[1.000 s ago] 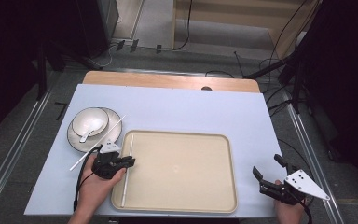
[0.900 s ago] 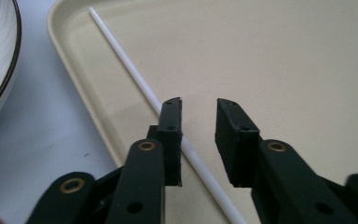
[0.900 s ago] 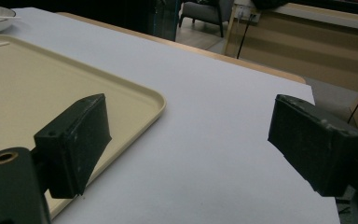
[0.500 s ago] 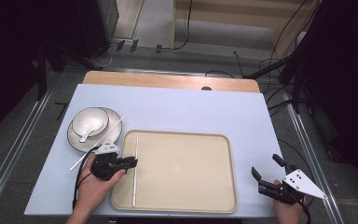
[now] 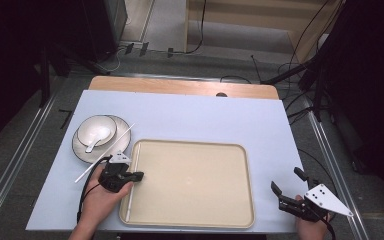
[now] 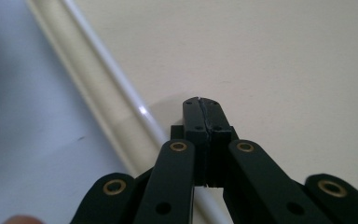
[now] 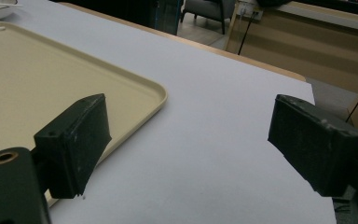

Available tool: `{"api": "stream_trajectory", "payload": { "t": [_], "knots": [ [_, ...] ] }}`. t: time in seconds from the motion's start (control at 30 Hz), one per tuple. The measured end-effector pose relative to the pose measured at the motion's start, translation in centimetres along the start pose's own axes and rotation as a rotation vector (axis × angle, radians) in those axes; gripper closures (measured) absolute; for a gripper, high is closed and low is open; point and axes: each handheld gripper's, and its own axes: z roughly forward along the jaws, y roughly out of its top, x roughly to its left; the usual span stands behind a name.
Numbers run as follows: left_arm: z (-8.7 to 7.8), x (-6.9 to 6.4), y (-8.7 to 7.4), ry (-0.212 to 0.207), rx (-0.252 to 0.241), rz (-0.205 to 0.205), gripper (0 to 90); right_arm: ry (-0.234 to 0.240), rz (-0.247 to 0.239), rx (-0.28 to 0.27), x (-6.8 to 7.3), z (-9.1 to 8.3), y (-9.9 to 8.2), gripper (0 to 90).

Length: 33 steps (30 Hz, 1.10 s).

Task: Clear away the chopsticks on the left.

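Since a second ago the left hand-held gripper [image 5: 139,175] has barely shifted; the white chopstick [image 5: 129,194] inside the tray's [image 5: 195,150] left rim looks unchanged. Jaws pressed fully together over the tray floor, nothing between them, chopstick just beside and passing under them in the left gripper view. Second chopstick [image 5: 105,152] lies on the counter [image 5: 205,120], leaning against the plate [image 5: 122,142] that holds bowl [image 5: 96,130] and spoon [image 5: 92,144]. Right hand-held gripper [image 5: 286,186] edged slightly left, jaws spread wide, empty, off the tray's right edge.
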Motion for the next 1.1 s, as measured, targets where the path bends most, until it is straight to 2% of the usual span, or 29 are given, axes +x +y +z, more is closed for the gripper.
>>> {"api": "stream_trajectory", "payload": {
  "t": [0.07, 0.17, 0.3, 0.43, 0.77, 0.83, 1.1],
  "knots": [
    [-0.1, 0.2, 0.0, -0.012, -0.001, -0.001, 90.0, 0.000, 0.006, -0.004, -0.1, 0.0, 0.0, 13.0],
    [0.1, -0.3, 0.0, 0.002, 0.004, 0.029, 90.0, 0.001, 0.004, 0.000, -0.1, 0.0, 0.0, 13.0],
    [0.3, -0.7, 0.1, 0.009, -0.003, 0.042, 90.0, 0.002, 0.004, 0.001, -0.1, 0.1, 0.0, 13.0],
    [0.2, -0.7, 0.0, 0.003, 0.000, 0.040, 88.3, 0.001, 0.000, -0.001, -0.1, 0.1, 0.0, 13.0],
    [0.1, -0.9, -0.1, -0.003, -0.020, 0.053, 76.7, 0.006, 0.002, -0.003, 0.1, 0.3, 0.2, 13.0],
    [0.0, -0.9, -0.1, -0.016, -0.031, 0.053, 75.4, 0.007, 0.003, -0.005, 0.0, 0.3, 0.2, 13.0],
    [-0.6, -0.8, 0.0, -0.021, -0.060, 0.050, 72.9, 0.002, 0.007, -0.004, 0.0, 0.3, 0.1, 13.0]
  ]
}}
